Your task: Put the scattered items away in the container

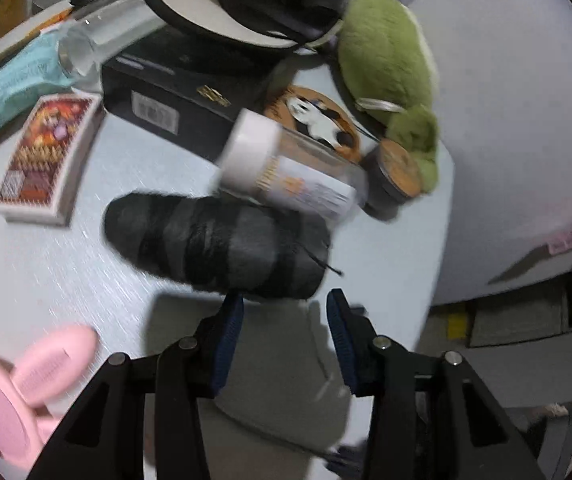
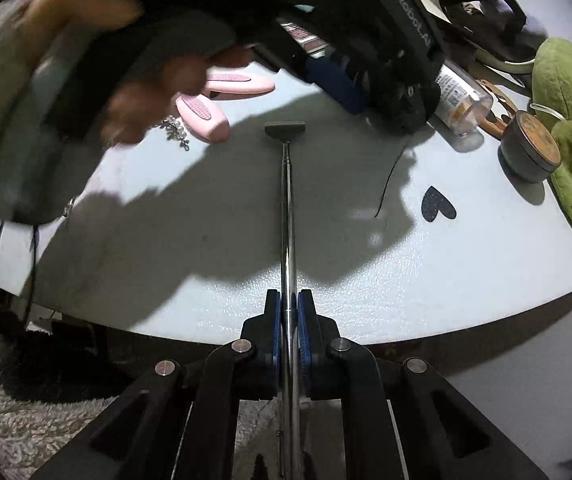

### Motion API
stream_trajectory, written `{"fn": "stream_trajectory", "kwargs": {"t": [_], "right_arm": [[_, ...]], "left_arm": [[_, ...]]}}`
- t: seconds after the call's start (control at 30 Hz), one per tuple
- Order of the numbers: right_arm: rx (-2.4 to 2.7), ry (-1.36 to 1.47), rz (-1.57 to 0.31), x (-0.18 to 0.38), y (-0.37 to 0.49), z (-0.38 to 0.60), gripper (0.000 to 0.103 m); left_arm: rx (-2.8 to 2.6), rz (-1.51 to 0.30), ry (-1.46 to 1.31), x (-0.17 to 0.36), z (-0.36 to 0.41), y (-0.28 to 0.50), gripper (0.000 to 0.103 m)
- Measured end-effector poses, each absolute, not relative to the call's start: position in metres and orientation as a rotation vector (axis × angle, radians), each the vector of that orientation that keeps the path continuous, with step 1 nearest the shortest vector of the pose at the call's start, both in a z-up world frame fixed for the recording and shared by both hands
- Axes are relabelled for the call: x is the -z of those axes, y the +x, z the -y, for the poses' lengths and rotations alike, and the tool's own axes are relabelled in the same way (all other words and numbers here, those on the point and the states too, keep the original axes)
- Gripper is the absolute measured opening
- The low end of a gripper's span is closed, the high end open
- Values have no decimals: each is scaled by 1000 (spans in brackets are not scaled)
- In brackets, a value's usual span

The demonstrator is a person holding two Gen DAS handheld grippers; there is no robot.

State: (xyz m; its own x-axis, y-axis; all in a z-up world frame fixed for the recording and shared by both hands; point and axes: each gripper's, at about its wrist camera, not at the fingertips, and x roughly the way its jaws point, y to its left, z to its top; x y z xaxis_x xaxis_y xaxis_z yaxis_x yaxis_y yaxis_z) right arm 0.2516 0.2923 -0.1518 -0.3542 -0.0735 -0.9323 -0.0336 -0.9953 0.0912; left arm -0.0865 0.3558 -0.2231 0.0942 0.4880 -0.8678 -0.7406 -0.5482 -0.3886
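Right gripper (image 2: 289, 312) clamps the thin telescopic metal rod (image 2: 287, 208); left gripper (image 1: 285, 312), jaws apart and empty, should straddle the dark rolled sock (image 1: 214, 248) squarely before closing

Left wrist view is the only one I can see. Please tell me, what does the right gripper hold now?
Observer: The right gripper is shut on a thin silver telescopic metal rod.
Operator: Where does this rod point?
Observer: It reaches out over the white table; its flat dark head ends near the pink oval pieces. I cannot tell whether the head touches the table.
Operator: Is there something small on the table that I miss?
Observer: Yes, a small dark glittery heart-shaped piece lies flat to the right of the rod, apart from it.
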Motion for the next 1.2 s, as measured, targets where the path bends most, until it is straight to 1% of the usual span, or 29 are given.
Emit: {"fn": "stream_trajectory", "kwargs": {"t": [0.2,0.33,0.47,0.57,0.63,0.77,0.83,0.9,1.0,1.07,1.13,1.2], "right_arm": [[2534,1760,90,150,267,-295,10],[2526,1751,-76,152,272,-289,10],[2513,1752,-100,152,287,-292,10],[2500,1757,-99,154,299,-296,10],[2484,1751,-131,155,309,-296,10],[2439,1727,-294,157,327,-291,10],[2392,1696,-417,156,339,-288,10],[2334,1662,-541,157,348,-285,10],[2211,1587,-735,157,338,-273,10],[2105,1518,-859,168,312,-270,10],[2027,1489,-901,175,292,-274,10],[1975,1490,-898,192,231,-283,10]], "left_arm": [[-1650,-248,-1401,216,-337,-95,42],[-1671,-248,-1359,206,-306,-81,42],[-1689,-324,-1288,199,-282,-47,42],[-1637,-402,-1258,208,-272,-18,42],[-1609,-433,-1243,215,-269,-7,42],[-1612,-521,-1159,220,-266,5,42],[-1618,-567,-1106,221,-266,10,42],[-1636,-651,-1024,221,-267,14,42],[-1609,-749,-945,223,-269,18,42],[-1569,-778,-934,227,-269,17,42],[-1519,-777,-956,231,-271,15,42],[-1481,-790,-964,235,-273,15,42]]}}
